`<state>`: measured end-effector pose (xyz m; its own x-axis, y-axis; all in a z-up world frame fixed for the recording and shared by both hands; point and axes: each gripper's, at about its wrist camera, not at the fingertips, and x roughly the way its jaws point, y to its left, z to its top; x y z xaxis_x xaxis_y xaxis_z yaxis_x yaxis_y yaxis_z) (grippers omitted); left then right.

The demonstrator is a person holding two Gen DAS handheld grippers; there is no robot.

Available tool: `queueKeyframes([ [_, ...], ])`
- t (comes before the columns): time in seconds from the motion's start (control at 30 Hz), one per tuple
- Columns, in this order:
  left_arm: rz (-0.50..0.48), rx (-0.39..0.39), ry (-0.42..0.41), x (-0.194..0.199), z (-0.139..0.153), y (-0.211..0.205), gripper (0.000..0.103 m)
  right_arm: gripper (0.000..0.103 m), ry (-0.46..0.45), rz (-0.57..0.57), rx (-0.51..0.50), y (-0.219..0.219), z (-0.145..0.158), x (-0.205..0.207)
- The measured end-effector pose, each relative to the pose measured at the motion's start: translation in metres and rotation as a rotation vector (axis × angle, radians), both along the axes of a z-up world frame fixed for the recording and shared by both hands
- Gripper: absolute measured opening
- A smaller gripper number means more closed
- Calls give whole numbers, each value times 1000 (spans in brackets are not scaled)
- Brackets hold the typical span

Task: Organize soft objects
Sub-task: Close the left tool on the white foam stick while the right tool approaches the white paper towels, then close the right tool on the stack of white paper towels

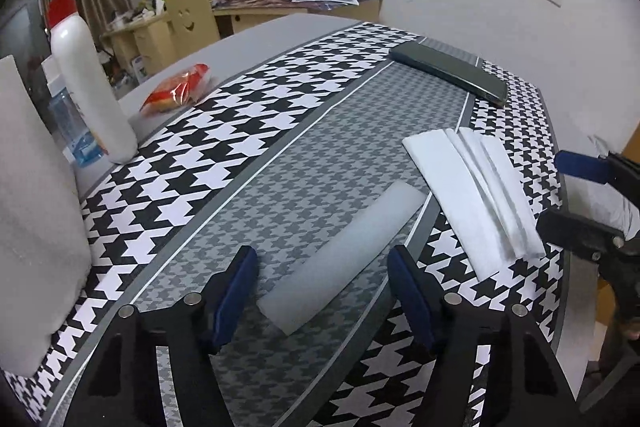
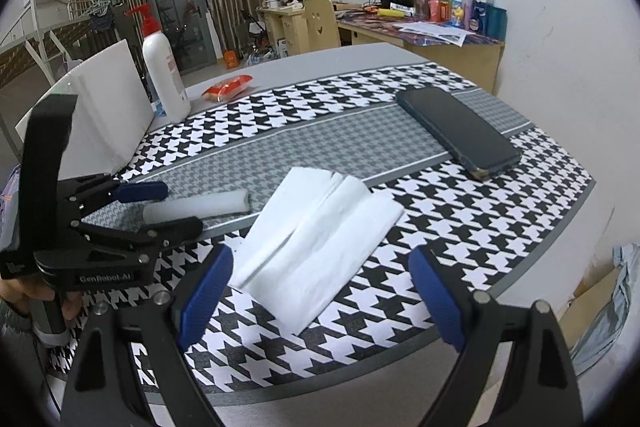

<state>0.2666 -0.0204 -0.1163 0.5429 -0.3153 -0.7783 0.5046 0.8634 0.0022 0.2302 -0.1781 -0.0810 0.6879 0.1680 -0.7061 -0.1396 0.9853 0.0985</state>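
A grey-white foam strip (image 1: 340,259) lies flat on the grey band of the houndstooth cloth; its near end sits between the open fingers of my left gripper (image 1: 322,275), not gripped. It also shows in the right wrist view (image 2: 200,207), with the left gripper (image 2: 160,211) straddling it. A folded white tissue stack (image 2: 316,239) lies just ahead of my open, empty right gripper (image 2: 320,291). The stack (image 1: 476,195) lies right of the strip in the left wrist view, with the right gripper (image 1: 568,191) at the table's right edge.
A black phone (image 2: 460,131) lies at the far right of the cloth. A white pump bottle (image 2: 164,75), a large white foam block (image 2: 104,115) and a red snack packet (image 2: 228,89) stand at the left. The table edge (image 2: 520,291) runs near right.
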Motion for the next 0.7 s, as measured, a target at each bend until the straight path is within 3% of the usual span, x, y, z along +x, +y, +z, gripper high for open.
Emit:
queueKeyframes([
  [0.07,-21,2,3,-2,2,-2,46,93,7,1,1,-1,-2,1],
  [0.23,11,12,21,-6,3,1,27,93,13,-8,-5,-3,-3,2],
  [0.3,40,10,14,-8,6,4,13,93,12,-8,-10,-4,-4,1],
  [0.7,140,-120,-19,-23,17,26,13,93,26,-24,-56,12,-9,16],
])
